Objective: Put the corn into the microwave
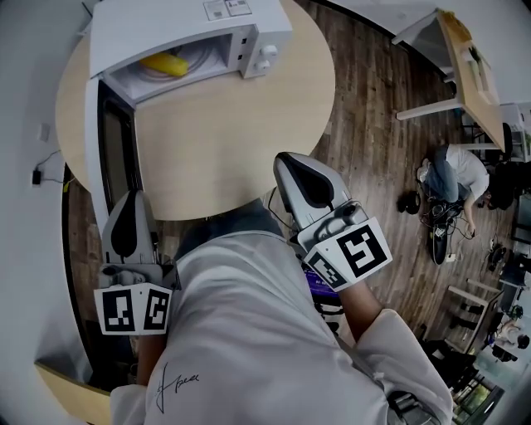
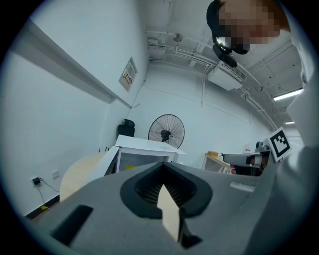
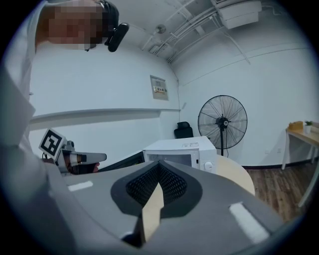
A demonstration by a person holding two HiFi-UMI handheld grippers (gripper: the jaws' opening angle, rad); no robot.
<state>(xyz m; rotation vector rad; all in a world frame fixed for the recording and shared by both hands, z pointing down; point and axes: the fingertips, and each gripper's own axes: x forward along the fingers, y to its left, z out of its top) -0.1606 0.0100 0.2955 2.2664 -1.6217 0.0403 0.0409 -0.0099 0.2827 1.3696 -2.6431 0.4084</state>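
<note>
The yellow corn [image 1: 165, 64] lies inside the white microwave [image 1: 191, 25] at the far side of the round wooden table [image 1: 224, 141]. The microwave's door [image 1: 112, 141] hangs wide open to the left. Both grippers hover at the table's near edge, close to my body and well short of the microwave. My left gripper [image 1: 133, 201] is shut with nothing in it, and so is my right gripper [image 1: 288, 164]. In the left gripper view the jaws [image 2: 164, 172] point at the microwave [image 2: 144, 154]. The right gripper [image 3: 158, 172] faces the microwave [image 3: 184, 149] too.
A standing fan [image 3: 223, 122] is behind the table. A wooden desk [image 1: 465, 58] stands at the far right over the plank floor. A person [image 1: 456, 170] sits on the floor to the right among cables and gear.
</note>
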